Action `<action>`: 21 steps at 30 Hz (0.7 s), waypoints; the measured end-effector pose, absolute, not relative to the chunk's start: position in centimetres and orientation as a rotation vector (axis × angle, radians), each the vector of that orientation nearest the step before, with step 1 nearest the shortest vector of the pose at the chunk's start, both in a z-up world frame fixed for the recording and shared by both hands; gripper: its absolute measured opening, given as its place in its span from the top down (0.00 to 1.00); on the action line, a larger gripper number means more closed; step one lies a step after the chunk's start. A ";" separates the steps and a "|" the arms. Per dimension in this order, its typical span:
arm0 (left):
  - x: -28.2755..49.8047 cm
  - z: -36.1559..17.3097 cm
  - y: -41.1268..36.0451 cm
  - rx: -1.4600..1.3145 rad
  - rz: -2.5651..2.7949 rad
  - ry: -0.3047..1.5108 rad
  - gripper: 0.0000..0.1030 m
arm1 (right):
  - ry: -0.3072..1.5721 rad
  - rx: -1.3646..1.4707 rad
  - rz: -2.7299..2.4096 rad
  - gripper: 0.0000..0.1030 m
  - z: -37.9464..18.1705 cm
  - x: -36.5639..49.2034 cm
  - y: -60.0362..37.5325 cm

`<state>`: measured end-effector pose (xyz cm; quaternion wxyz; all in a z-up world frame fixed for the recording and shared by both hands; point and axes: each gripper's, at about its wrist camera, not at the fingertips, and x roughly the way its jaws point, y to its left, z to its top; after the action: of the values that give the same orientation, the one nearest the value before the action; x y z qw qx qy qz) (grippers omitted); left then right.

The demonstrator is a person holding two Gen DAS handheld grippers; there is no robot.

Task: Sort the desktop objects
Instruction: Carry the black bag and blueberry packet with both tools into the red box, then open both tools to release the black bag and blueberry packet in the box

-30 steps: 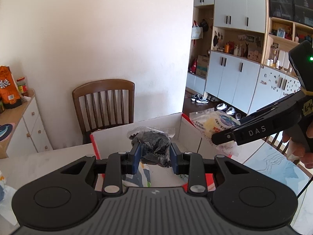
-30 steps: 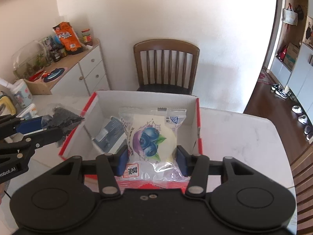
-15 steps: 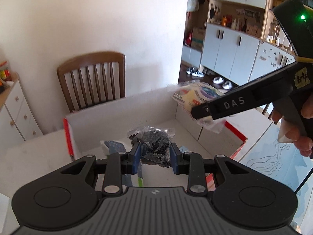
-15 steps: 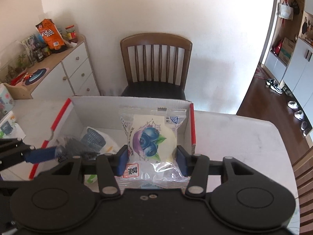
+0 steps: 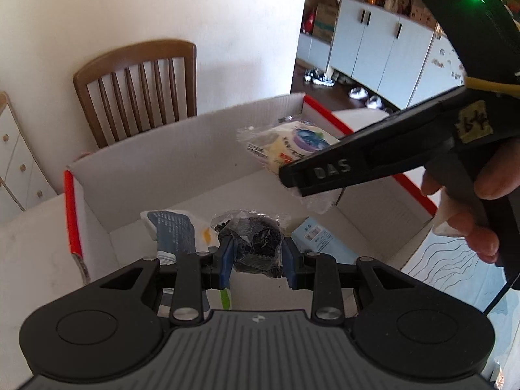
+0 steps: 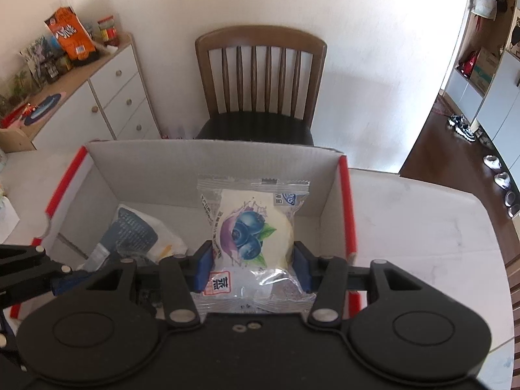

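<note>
Over the open cardboard box (image 6: 211, 159), the left gripper (image 5: 256, 260) is clamping a dark snack packet (image 5: 256, 243) while the right gripper (image 6: 252, 266) is gripping a blueberry pastry packet (image 6: 250, 234).

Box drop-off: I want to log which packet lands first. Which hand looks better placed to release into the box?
Left, probably: the left gripper holds its dark snack packet low inside the box, while the blueberry packet looks higher.

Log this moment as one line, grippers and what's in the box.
left gripper: shut on dark snack bag | right gripper: shut on blueberry bun packet | both above open cardboard box | box holds white-and-blue pouch
</note>
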<state>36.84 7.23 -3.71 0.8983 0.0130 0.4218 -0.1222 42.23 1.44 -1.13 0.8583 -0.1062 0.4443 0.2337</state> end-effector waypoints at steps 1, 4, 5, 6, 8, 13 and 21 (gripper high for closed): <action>37.1 -3.9 7.2 0.033 -0.255 0.882 0.71 | 0.939 -0.228 0.489 0.52 -1.4 42.5 1.7; 37.8 -4.4 7.0 0.045 -0.267 0.911 0.71 | 0.961 -0.227 0.484 0.52 -2.3 43.0 2.3; 37.9 -4.6 6.9 0.046 -0.272 0.919 0.71 | 0.969 -0.227 0.485 0.52 -2.6 43.2 2.5; 38.1 -4.9 6.8 0.047 -0.281 0.931 0.71 | 0.977 -0.230 0.490 0.52 -2.8 43.3 2.7; 38.4 -5.2 6.5 0.056 -0.286 0.947 0.71 | 0.989 -0.244 0.493 0.52 -3.3 43.5 3.1; 38.8 -6.0 6.0 0.073 -0.310 0.989 0.71 | 1.032 -0.282 0.475 0.52 -4.6 44.0 3.9; 39.5 -7.3 6.4 0.049 -0.311 1.055 0.71 | 1.084 -0.290 0.461 0.52 -5.7 44.6 4.5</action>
<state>39.50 6.45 -7.33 0.8524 0.0231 0.5011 -0.1476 44.62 4.46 -5.70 0.8215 -0.1361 0.5095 0.2167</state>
